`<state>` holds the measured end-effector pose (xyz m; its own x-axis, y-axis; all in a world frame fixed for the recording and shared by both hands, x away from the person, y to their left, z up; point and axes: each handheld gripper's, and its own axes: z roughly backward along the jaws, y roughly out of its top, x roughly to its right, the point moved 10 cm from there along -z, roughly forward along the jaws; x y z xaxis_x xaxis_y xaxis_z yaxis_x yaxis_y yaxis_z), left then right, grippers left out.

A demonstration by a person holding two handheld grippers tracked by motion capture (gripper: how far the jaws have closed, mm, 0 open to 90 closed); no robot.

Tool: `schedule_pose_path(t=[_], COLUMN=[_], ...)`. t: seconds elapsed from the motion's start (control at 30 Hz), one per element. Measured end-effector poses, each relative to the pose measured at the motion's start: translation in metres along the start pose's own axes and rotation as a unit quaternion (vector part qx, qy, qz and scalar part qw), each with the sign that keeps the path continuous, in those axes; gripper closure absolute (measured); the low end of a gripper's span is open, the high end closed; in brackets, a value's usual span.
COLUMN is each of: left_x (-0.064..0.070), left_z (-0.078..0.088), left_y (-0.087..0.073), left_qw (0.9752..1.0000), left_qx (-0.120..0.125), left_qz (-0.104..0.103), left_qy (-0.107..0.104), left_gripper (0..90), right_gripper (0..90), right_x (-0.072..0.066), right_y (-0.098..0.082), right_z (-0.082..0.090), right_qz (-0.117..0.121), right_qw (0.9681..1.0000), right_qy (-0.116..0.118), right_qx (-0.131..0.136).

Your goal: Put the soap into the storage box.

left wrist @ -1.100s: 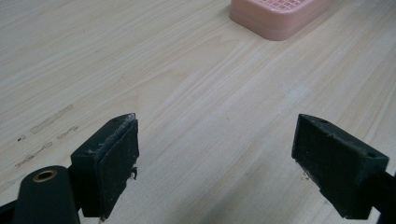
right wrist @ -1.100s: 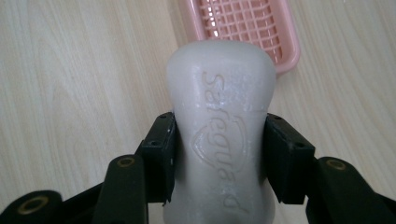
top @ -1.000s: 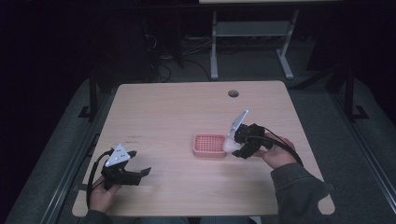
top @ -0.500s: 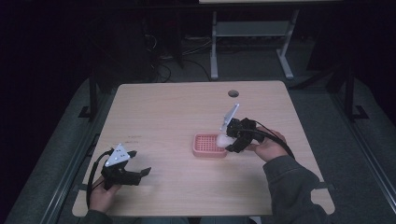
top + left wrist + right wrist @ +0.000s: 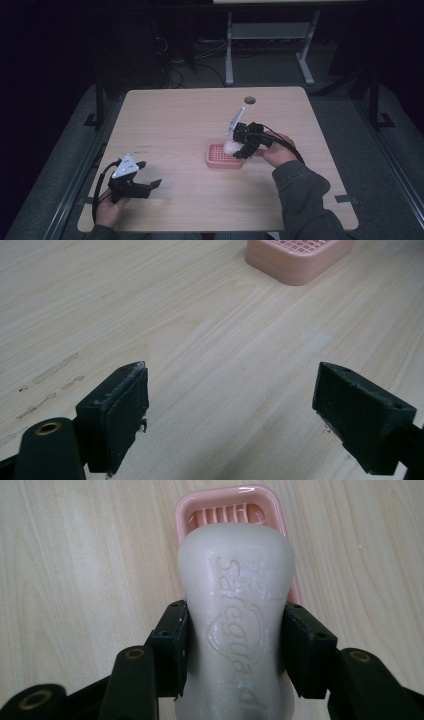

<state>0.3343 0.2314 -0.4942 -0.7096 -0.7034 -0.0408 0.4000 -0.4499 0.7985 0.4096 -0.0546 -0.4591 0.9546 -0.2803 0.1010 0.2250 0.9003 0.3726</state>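
Soap bar [image 5: 235, 630], clamped in the right tongs [image 5: 235, 650], hangs just above the pink soap dish [image 5: 220, 161], yet to be set down, while the left tongs [image 5: 230, 410] gape idle.

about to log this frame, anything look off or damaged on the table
Nothing stands out. The soap bar sits squarely in the right gripper above the pink soap dish; only faint scuff marks show on the table.

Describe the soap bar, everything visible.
The soap bar is off-white, waxy-looking, waisted at the middle, with raised "safeguard" lettering and a shield emblem on its top face. The right gripper is shut on its narrow waist. It is held lengthwise above the pink slotted soap dish on the wooden table, not resting in it.
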Motion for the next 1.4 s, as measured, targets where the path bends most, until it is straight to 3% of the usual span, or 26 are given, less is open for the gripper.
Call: schedule_pose_path(t=[0.4,0.7,1.4], left_x=[-0.001,0.0,0.0], left_z=[0.0,0.0,-0.001], left_y=[0.0,0.0,0.0], left_qw=[1.0,1.0,1.0], left_qx=[0.001,-0.001,-0.004], left_qz=[0.001,0.0,-0.004], left_qy=[0.001,0.0,-0.001], left_gripper=[14.5,14.5,14.5], right_gripper=[48.9,48.9,48.8], right_x=[0.003,0.006,0.012], right_y=[0.012,0.021,0.026], right_z=[-0.014,-0.024,-0.05], right_qz=[-0.004,0.007,0.0], right_qw=[0.9999,0.9998,0.9991], right_qy=[0.014,0.017,0.035], right_qx=[0.003,-0.008,-0.023])
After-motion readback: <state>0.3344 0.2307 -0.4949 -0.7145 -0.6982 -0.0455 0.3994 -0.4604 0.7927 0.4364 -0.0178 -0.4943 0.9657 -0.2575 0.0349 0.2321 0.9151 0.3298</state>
